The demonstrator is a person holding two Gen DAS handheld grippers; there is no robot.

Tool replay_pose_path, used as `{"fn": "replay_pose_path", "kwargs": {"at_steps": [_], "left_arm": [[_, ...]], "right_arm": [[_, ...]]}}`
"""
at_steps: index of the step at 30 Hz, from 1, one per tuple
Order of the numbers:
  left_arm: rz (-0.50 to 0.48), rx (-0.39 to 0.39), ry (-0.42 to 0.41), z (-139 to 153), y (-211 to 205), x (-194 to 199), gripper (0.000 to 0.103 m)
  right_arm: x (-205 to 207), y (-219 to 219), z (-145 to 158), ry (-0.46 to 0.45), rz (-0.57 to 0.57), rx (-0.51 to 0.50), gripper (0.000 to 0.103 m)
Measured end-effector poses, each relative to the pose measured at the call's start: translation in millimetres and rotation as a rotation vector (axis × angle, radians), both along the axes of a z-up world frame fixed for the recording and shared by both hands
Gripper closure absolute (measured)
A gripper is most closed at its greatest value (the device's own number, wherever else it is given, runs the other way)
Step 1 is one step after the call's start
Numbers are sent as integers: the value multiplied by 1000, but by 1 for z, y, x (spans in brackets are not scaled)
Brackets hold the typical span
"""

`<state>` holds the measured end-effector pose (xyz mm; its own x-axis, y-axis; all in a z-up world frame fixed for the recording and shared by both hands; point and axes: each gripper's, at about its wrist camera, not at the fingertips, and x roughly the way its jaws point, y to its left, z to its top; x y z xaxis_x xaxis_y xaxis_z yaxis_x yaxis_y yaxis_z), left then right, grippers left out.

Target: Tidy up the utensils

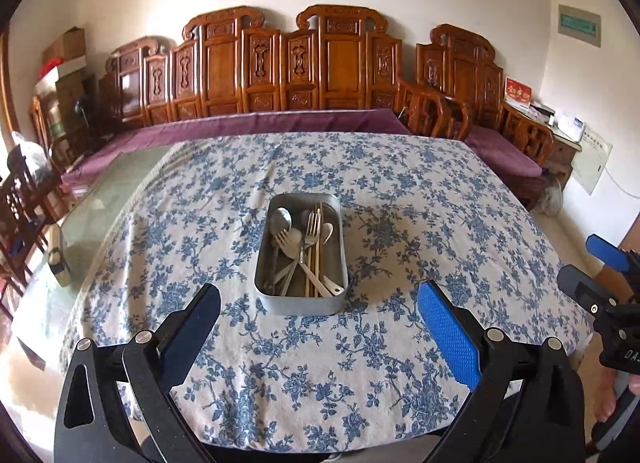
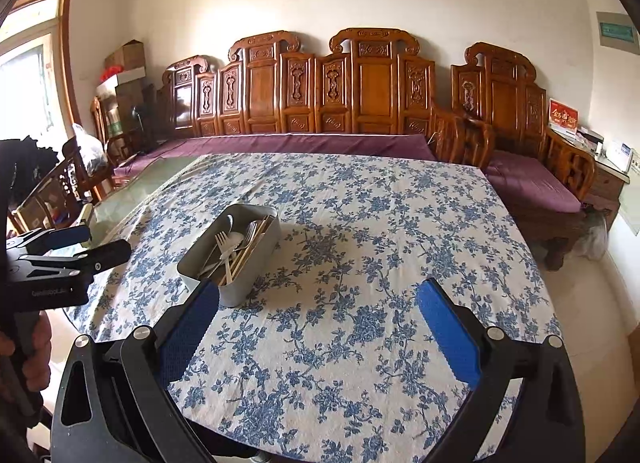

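A grey metal tin (image 1: 298,305) stands in the middle of the table and shows left of centre in the right wrist view (image 2: 236,297). It holds mixed utensils: metal forks (image 1: 310,229), spoons (image 1: 281,219), a white spoon and wooden chopsticks (image 1: 319,259), all lying lengthwise. My left gripper (image 1: 320,331) is open and empty, just in front of the tin. My right gripper (image 2: 318,323) is open and empty, to the right of the tin, and also shows at the right edge of the left wrist view (image 1: 600,267).
The table wears a blue floral cloth (image 1: 400,223); a bare glass strip (image 1: 108,191) runs along its left side. A carved wooden bench with purple cushions (image 1: 280,123) stands behind the table. A small dark object (image 1: 58,263) sits at the left edge.
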<state>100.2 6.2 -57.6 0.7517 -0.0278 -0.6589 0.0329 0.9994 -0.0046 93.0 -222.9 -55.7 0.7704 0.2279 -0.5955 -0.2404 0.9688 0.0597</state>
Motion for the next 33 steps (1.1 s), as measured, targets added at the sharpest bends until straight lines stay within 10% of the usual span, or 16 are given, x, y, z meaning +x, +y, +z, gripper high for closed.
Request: {"fn": "replay_pose_path", "kwargs": {"at_steps": [33], "left_arm": [[0,-28,-267,105,-7,-89,8]], "right_arm": [[-90,-5,109,-279,-22,76,3]]}}
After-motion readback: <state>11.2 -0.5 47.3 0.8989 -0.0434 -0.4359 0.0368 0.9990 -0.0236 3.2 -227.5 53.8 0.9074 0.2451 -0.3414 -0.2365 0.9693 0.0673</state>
